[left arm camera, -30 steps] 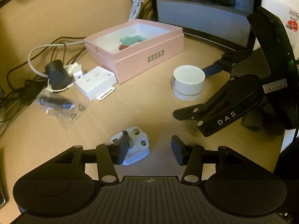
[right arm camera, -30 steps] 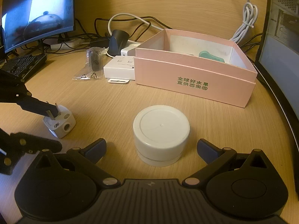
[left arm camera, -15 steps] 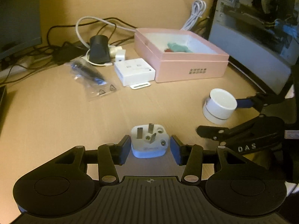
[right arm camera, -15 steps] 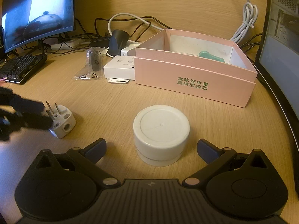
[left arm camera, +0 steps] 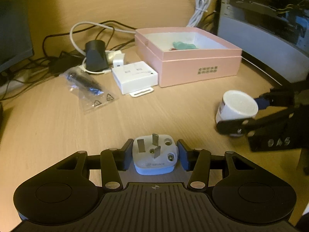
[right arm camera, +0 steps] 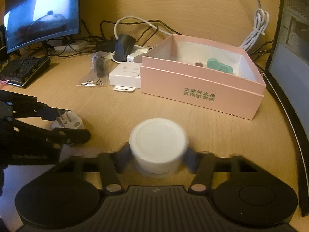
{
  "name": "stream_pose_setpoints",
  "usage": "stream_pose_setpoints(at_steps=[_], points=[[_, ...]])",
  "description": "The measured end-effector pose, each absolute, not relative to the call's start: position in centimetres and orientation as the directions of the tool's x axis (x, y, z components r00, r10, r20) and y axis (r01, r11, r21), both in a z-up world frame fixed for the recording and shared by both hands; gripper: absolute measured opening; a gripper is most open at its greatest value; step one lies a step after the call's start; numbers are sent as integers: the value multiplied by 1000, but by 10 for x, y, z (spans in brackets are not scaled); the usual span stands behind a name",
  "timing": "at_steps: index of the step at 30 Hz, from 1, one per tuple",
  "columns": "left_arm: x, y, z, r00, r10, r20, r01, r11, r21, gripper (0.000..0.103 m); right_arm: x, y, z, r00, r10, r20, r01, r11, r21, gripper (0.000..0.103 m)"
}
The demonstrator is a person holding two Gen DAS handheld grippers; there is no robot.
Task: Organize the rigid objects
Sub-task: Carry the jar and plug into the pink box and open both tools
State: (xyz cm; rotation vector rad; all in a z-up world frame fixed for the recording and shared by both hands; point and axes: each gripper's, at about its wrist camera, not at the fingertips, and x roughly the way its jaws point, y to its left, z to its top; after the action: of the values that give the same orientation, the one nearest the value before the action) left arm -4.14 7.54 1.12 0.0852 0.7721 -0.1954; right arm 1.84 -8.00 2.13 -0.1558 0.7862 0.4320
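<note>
Where the wooden worktop [left arm camera: 58, 119] spreads across both views, two monitors stand at its back edges, one to the far left [right arm camera: 41, 12] and one along the right [left arm camera: 270, 29]. One open pink box [left arm camera: 193, 63] sits toward the back, and inside it lie a teal piece [right arm camera: 220, 65] and a small reddish item that is too small to identify. Just left of the box, touching its side or very nearly so, is one flat white carton [left arm camera: 135, 76], with a clear plastic bag [left arm camera: 87, 87] holding something dark near it and a single black cone-shaped object [left arm camera: 95, 58] behind, among loose cables. One coiled white cable [left arm camera: 199, 7] hangs against the wall behind the box. The left gripper [left arm camera: 155, 154] is held low and roughly level over the worktop, pointing toward the box, and its two blue pads press on either side of one white plug adapter [left arm camera: 155, 158], whose three flat prongs face upward. The right gripper [right arm camera: 157, 156] is held low as well, also facing the box, and its fingers are clamped on the sides of one white round container [right arm camera: 157, 141]; in the left wrist view that container appears tilted and raised off the worktop, though motion blur makes the gap hard to judge. The two grippers sit side by side, well short of the box.
</note>
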Motion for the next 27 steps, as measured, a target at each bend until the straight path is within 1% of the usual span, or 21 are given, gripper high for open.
stream_pose_setpoints(at_steps=[6,12,16,18,20,21,22,23,24,25,27], points=[[-48,72,13,686,-181,-705,245,970,-10,53,6,-99,40,631,307,-712,-422,906,16,54],[-46,73,34,707,-238,-666,254,964,-76,53,-5,-122,62,655,291,-698,-403,915,4,54],[-22,74,65,746,-282,-603,254,958,-133,53,-1,-133,89,713,298,-635,-375,927,14,54],[3,72,92,780,-306,-546,269,952,-148,53,10,-134,110,752,309,-582,-370,929,16,54],[34,68,128,826,-325,-461,281,946,-164,53,30,-131,135,793,311,-523,-369,930,-5,54],[54,68,145,835,-348,-427,288,936,-199,53,43,-130,147,815,305,-493,-359,933,-18,54],[73,67,157,829,-373,-417,294,924,-243,53,56,-129,158,834,300,-463,-350,937,-23,54],[96,67,166,810,-401,-428,294,909,-295,53,71,-129,165,839,292,-459,-340,940,-24,56],[116,66,169,789,-415,-452,282,900,-334,53,85,-129,170,839,278,-468,-326,945,-24,66],[130,65,169,778,-412,-474,262,899,-350,52,97,-130,171,834,262,-486,-308,951,-15,70],[147,61,159,768,-383,-513,231,913,-336,51,104,-138,167,823,241,-515,-265,964,28,71]])
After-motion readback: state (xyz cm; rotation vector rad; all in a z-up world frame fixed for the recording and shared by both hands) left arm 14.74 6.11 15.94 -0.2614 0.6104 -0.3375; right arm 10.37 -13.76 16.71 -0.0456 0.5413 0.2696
